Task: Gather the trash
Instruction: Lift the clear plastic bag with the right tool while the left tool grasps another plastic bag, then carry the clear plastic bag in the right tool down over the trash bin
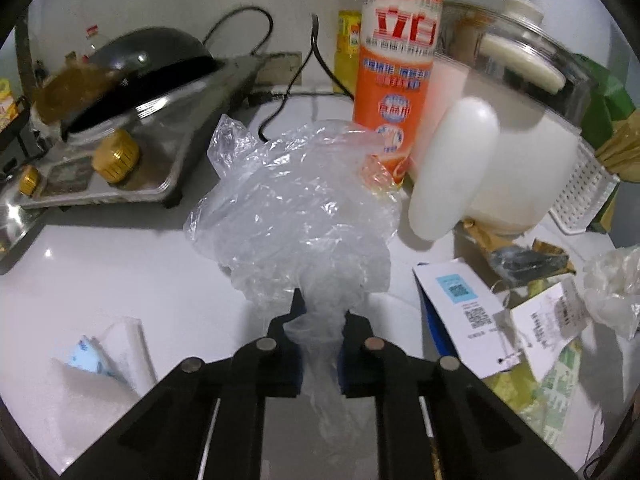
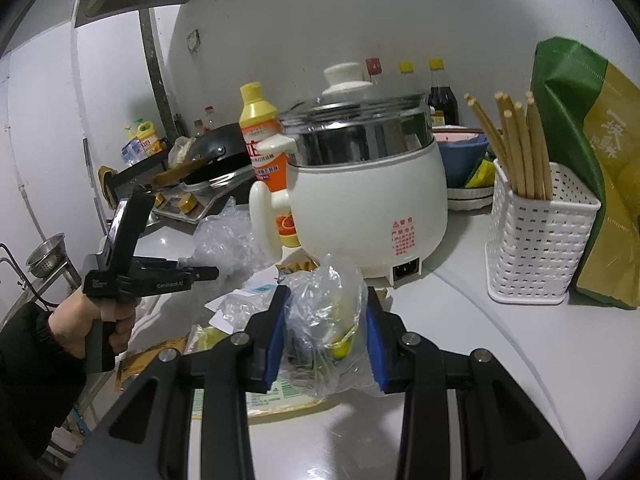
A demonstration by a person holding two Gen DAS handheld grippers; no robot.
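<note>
Trash bag point(image 1: 296, 216): thin, light, slippery film; left gripper point(image 1: 320, 316) pinches its 6 o'clock tail. Right gripper point(image 2: 326, 316) clamps bagged scraps point(image 2: 324, 312) w/ peel.

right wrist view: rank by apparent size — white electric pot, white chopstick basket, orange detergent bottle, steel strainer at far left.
1. white electric pot
2. white chopstick basket, though it sits nearer the camera
3. orange detergent bottle, partly hidden behind the pot
4. steel strainer

Steamer lid point(image 1: 516, 40) motion-blurred, foam sheet point(image 1: 80, 380) cut off by the edge (lower left), paper tags' point(image 1: 480, 312) print unreadable
</note>
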